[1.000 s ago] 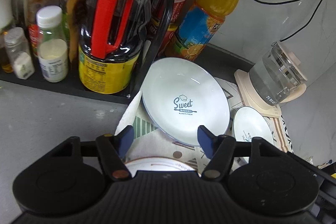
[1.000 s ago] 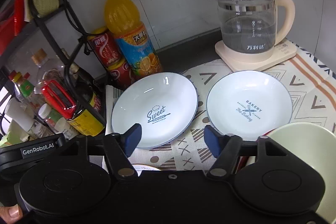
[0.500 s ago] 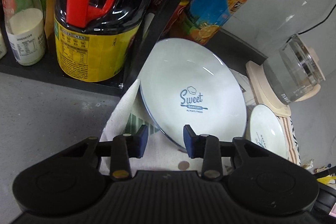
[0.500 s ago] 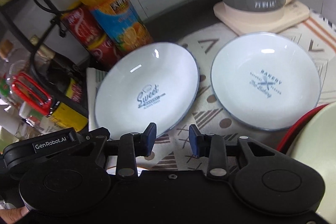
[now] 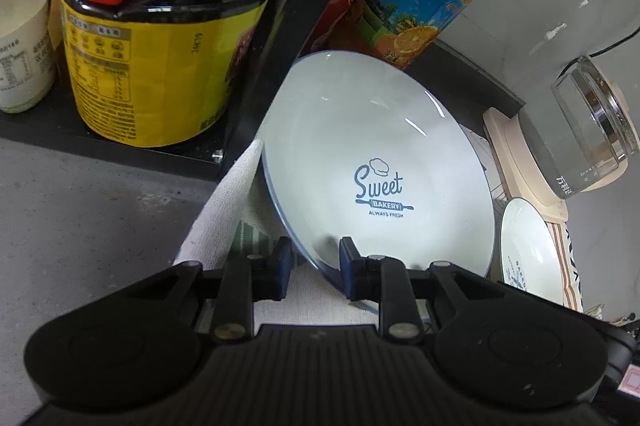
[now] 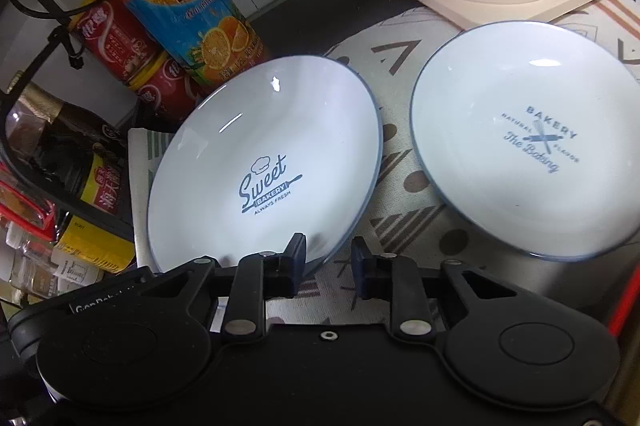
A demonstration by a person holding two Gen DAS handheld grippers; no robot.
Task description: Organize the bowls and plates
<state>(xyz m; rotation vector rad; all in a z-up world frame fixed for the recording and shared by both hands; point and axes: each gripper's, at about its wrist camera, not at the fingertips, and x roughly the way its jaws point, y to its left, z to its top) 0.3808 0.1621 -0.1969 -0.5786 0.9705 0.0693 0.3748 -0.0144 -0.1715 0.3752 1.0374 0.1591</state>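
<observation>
Both cameras sit just behind their own fingers and look steeply down and forward at the Sweet Bakery plate (image 5: 380,182), very near it. The left wrist view meets the plate's near-left rim, with the yellow-labelled bottle (image 5: 156,66) up-left of the plate and the kettle (image 5: 588,138) to its right. The right wrist view meets the plate (image 6: 264,170) at its near-right rim. Both views share that plate, the second plate (image 6: 528,138) right of it and the orange juice bottle (image 6: 180,6) behind it.

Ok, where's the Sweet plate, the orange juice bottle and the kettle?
Sweet plate (image 6: 264,162): right wrist view, on its white middle near the lettering.
Orange juice bottle (image 6: 188,14): right wrist view, on its blue label.
Kettle (image 5: 588,134): left wrist view, on its glass wall.
</observation>
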